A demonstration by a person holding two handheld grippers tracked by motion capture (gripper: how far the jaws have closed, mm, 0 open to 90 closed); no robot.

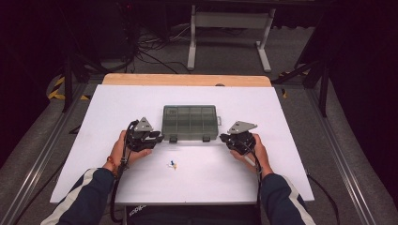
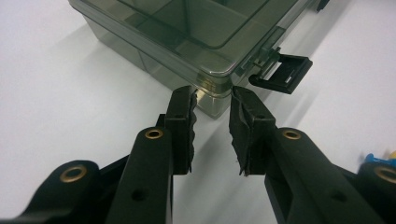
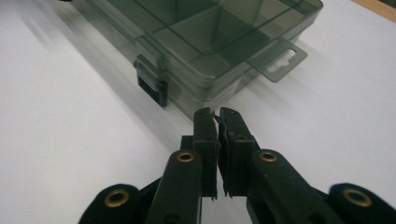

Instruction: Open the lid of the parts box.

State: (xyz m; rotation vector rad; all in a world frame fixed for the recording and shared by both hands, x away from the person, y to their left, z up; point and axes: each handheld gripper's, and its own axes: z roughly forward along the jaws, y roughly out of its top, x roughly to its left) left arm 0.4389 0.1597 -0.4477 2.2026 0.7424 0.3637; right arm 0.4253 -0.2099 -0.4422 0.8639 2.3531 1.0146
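A: Where's the box rn?

B: The smoky translucent plastic compartment box lies flat on the white tabletop, lid shut, about mid-width, just beyond both hands. Two black latches on its near side; the left one is flipped out, the right one sits against the wall. Hang tab sticks out from the right end.

A: Left gripper?

B: Left gripper is at the box's near-left corner. In the left gripper view its fingers stand a bit apart w/ a narrow gap, tips just at the corner, one each side of it. Can't tell if they touch it; nothing gripped between the pads.

A: And the right?

B: Right gripper is at the near-right corner. Its fingers are almost together, only a thin slit btw them, nothing in it. Tips are right by the corner's lower edge, contact unclear.

A: Anything else on the tabletop?

B: A few small bits, blue, white and yellowish, lie nearer the person, btw the two forearms, well apart from the box. Too small to say what they are.
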